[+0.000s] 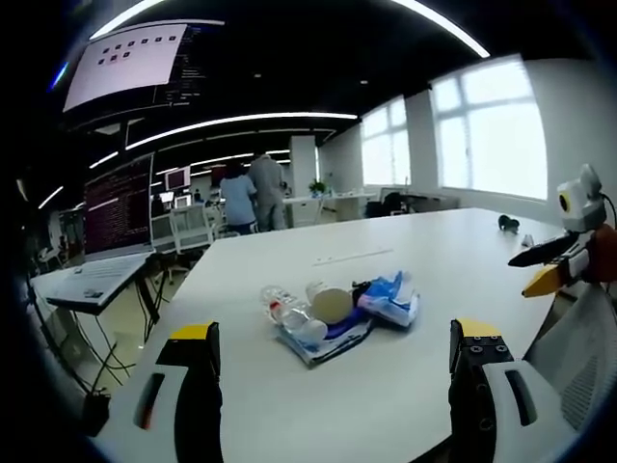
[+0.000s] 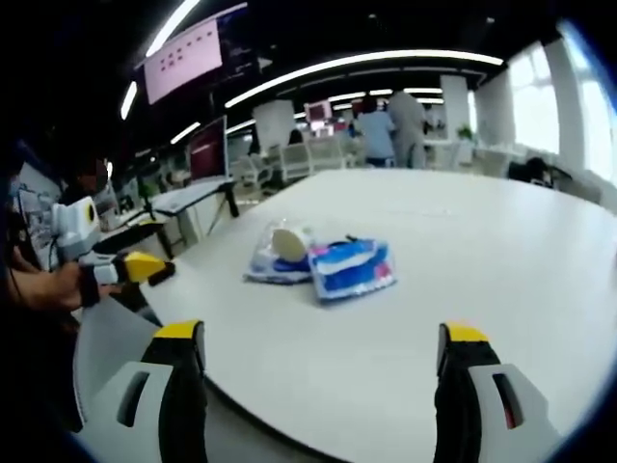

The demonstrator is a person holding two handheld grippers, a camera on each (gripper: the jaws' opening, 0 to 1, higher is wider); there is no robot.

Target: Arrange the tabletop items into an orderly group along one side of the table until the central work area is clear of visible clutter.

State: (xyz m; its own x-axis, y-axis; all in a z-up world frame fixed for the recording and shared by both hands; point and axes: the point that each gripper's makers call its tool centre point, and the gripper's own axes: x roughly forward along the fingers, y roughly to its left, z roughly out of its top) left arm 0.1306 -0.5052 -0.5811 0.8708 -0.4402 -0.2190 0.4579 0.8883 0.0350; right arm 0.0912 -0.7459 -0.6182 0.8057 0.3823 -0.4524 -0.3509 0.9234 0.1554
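A small pile lies in the middle of the white table (image 1: 434,251): a clear plastic bottle (image 1: 289,313), a round beige item (image 1: 331,304), a blue packet (image 1: 390,299) and a flat blue-and-white pack (image 1: 333,340) underneath. My left gripper (image 1: 333,352) hovers open before the pile, nothing between its jaws. From the other side, the blue packet (image 2: 352,267) lies beside the beige item (image 2: 285,241). My right gripper (image 2: 323,347) is open and short of the pile. The right gripper (image 1: 521,274) shows at the table's right edge, the left gripper (image 2: 154,270) at the left, held by a hand.
A small dark object (image 1: 508,223) rests at the far right of the table. Two people (image 1: 253,193) stand in the background among desks and chairs. A side desk with a laptop (image 1: 96,280) stands left of the table. A wall screen (image 2: 188,53) hangs overhead.
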